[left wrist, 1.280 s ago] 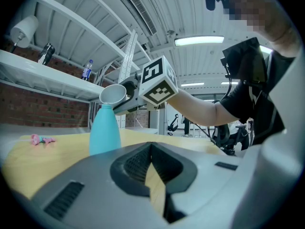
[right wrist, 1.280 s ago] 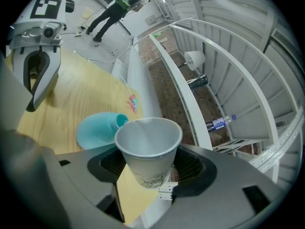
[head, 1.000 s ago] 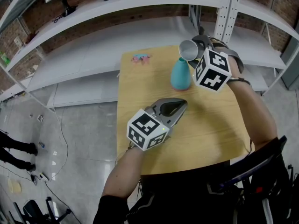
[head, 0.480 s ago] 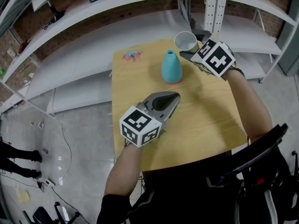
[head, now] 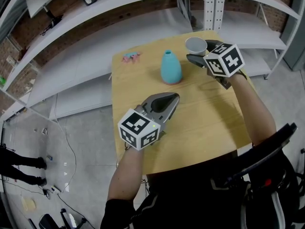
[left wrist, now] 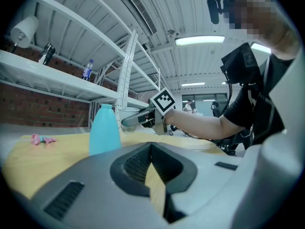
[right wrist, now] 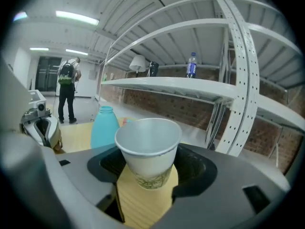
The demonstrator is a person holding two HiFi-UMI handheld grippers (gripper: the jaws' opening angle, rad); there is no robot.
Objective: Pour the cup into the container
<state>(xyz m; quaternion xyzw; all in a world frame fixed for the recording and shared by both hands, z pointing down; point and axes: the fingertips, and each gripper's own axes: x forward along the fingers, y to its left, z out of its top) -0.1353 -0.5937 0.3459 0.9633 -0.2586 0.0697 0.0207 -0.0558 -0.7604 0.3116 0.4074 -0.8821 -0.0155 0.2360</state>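
**Inspector:** Report position of the cup [right wrist: 148, 147].

**Assistant:** Found upright at the far right corner of the worktop [head: 200, 123], mouth up, white with a green print near the base. Cannot tell whether resting on the wood or held just clear of it.

**Inspector:** State the grip.

**Assistant:** Clamped between the fingers of the right gripper [head: 201, 53], spread wide, one on each side of the lower wall.

**Inspector:** Locate the container [head: 170, 68].

**Assistant:** Standing upright on the worktop, teal, narrow-necked. Placed just left of the cup, apart from it, touched by neither gripper.

**Inspector:** Check the left gripper [head: 172, 98].

**Assistant:** Held low over the middle of the worktop, nearer the person than the container and pointing toward it. Fingers together, tips meeting, nothing between them.

**Inspector:** Anything else on the surface?

**Assistant:** Noted one small pink object [head: 130, 57] near the far left corner, well apart from the container. Seen beyond the worktop: white shelving [head: 71, 66] against a brick wall.
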